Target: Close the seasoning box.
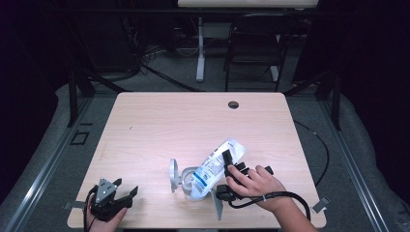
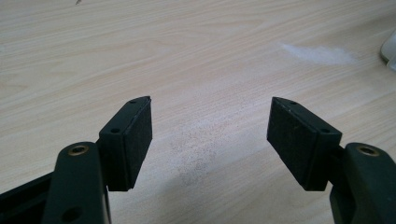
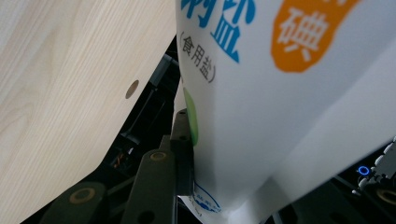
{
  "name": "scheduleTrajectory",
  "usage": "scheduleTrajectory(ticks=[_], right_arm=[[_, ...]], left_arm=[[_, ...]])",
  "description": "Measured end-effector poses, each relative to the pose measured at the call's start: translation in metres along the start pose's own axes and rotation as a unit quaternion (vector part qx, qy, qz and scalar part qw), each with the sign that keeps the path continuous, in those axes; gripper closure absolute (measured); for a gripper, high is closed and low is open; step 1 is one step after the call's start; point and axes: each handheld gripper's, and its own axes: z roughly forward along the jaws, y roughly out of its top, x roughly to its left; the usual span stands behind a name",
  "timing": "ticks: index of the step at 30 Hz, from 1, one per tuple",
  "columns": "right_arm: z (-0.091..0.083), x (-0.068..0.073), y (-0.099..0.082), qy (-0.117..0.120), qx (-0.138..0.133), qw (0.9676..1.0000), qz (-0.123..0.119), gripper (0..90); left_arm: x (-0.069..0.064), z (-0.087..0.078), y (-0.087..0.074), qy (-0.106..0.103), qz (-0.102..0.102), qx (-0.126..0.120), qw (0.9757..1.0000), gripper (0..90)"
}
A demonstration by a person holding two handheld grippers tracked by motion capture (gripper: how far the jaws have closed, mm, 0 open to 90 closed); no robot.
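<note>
A white salt bag [image 1: 212, 169] with blue and orange print hangs tilted over the table's [image 1: 169, 121] near right part. My right gripper [image 1: 231, 163] is shut on its upper end. In the right gripper view the left pad [image 3: 186, 144] presses on the bag [image 3: 280, 102], and the bag hides the other jaw. The bag's lower end rests against a white plastic ring-shaped piece [image 1: 175, 177] on the table. My left gripper [image 1: 126, 193] sits low at the near left corner. It is open with bare wood between its pads [image 2: 140, 135].
A round cable hole [image 1: 233, 104] lies near the table's far edge. A dark folding chair [image 1: 254, 43] and a white desk leg [image 1: 200, 48] stand behind the table. A pale smudge [image 2: 317, 53] marks the wood ahead of my left gripper.
</note>
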Motion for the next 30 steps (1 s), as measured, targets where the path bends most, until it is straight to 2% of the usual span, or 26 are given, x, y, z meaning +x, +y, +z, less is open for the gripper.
scheduleTrajectory(ticks=[30], right_arm=[[-0.0017, -0.0027, 0.0004, 0.003, 0.002, 0.9999, -0.013, 70.5]], left_arm=[[-0.0004, 0.0007, -0.0001, -0.002, 0.000, -0.001, 1.0000, 31.8]])
